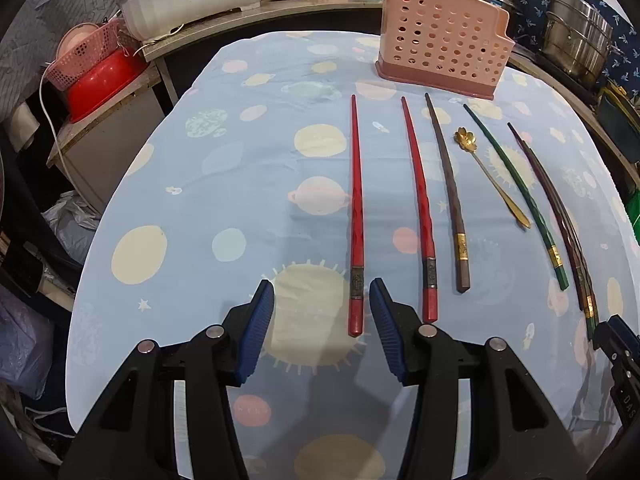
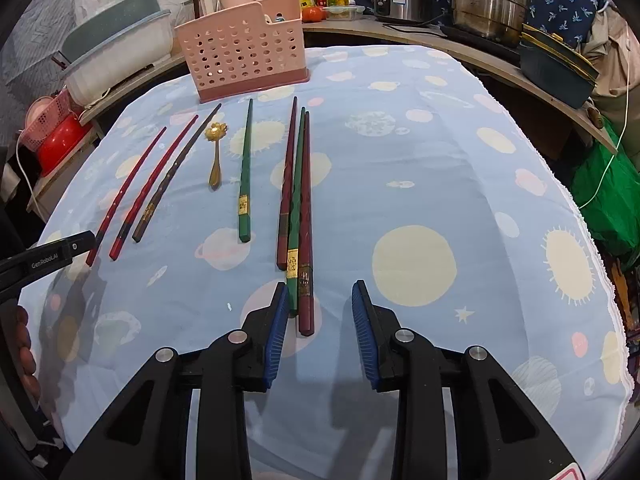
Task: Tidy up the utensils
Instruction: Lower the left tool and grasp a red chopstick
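Chopsticks and a gold spoon (image 1: 486, 172) lie in a row on the worktop (image 1: 200, 200), thick ends nearest, before a pink holder (image 1: 440, 48). The left gripper (image 1: 322, 322) hangs open around the leftmost red chopstick (image 1: 355, 216), not touching it. The right gripper (image 2: 320, 316) stands partly open over a bundle of three (image 2: 298, 216), holding nothing. Chopsticks look light, stiff and lacquer-slick, so take them at the squared, banded butts.

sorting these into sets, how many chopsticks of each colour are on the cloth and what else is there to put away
red chopsticks: 2
brown chopstick: 1
green chopsticks: 2
dark maroon chopsticks: 2
gold spoon: 1
total: 8 utensils, all lying on the cloth, none yet in the pink holder
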The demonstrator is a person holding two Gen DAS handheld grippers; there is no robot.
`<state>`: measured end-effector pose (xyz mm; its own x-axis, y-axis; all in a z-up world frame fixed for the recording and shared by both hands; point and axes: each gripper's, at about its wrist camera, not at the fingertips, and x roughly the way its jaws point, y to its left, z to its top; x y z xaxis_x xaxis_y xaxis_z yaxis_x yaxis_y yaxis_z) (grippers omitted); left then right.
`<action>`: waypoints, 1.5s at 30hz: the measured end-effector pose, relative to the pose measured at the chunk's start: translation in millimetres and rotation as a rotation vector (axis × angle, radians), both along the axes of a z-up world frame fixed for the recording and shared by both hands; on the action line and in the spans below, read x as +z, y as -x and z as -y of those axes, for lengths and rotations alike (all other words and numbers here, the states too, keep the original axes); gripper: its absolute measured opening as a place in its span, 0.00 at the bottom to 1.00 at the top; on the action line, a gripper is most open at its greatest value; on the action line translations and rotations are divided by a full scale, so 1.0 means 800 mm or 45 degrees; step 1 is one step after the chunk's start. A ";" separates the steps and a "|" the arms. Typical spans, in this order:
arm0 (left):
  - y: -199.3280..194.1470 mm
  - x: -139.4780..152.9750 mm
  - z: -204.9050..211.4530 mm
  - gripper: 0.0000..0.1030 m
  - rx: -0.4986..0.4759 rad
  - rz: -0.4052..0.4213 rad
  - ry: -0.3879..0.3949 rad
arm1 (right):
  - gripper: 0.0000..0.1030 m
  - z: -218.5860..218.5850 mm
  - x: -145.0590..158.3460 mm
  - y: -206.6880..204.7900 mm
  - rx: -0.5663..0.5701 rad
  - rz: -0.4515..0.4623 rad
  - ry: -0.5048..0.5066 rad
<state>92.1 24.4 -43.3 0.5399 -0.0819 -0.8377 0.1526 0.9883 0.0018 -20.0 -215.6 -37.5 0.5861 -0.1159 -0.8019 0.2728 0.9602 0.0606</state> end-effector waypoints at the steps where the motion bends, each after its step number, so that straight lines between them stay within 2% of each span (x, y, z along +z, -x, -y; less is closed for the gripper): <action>1: -0.001 -0.001 0.000 0.46 0.003 0.005 -0.005 | 0.30 0.001 0.001 -0.001 -0.003 0.002 0.001; 3: -0.005 -0.005 -0.002 0.46 0.009 -0.008 -0.013 | 0.30 0.004 0.001 -0.003 -0.009 0.004 0.001; 7: -0.008 -0.009 -0.008 0.46 0.018 -0.050 0.063 | 0.30 0.006 0.001 -0.006 -0.012 0.005 -0.004; 12: -0.006 -0.014 0.005 0.40 -0.021 -0.044 0.029 | 0.30 0.006 0.001 -0.011 -0.008 0.008 -0.007; 15: -0.007 -0.014 0.006 0.30 -0.027 -0.034 0.012 | 0.30 0.006 0.003 -0.011 -0.009 0.014 -0.007; 19: -0.012 -0.013 -0.002 0.10 -0.018 -0.040 0.023 | 0.30 0.008 0.004 -0.010 -0.011 0.013 -0.010; 27: -0.012 -0.013 -0.005 0.07 -0.018 -0.046 0.024 | 0.20 0.004 -0.003 -0.015 0.011 -0.003 -0.010; 37: -0.011 -0.013 -0.006 0.07 -0.013 -0.050 0.031 | 0.19 0.007 -0.007 -0.016 0.003 -0.005 -0.002; 44: -0.010 -0.014 -0.005 0.07 -0.016 -0.049 0.029 | 0.19 -0.004 -0.012 -0.016 0.021 -0.008 0.080; 45: -0.009 -0.013 -0.005 0.07 -0.017 -0.052 0.034 | 0.15 -0.003 -0.011 -0.016 0.021 -0.007 0.073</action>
<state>99.7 28.7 -54.0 0.5038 -0.1118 -0.8566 0.1652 0.9858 -0.0315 -7.2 -213.6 -46.5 0.5836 -0.1524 -0.7976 0.2573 0.9663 0.0037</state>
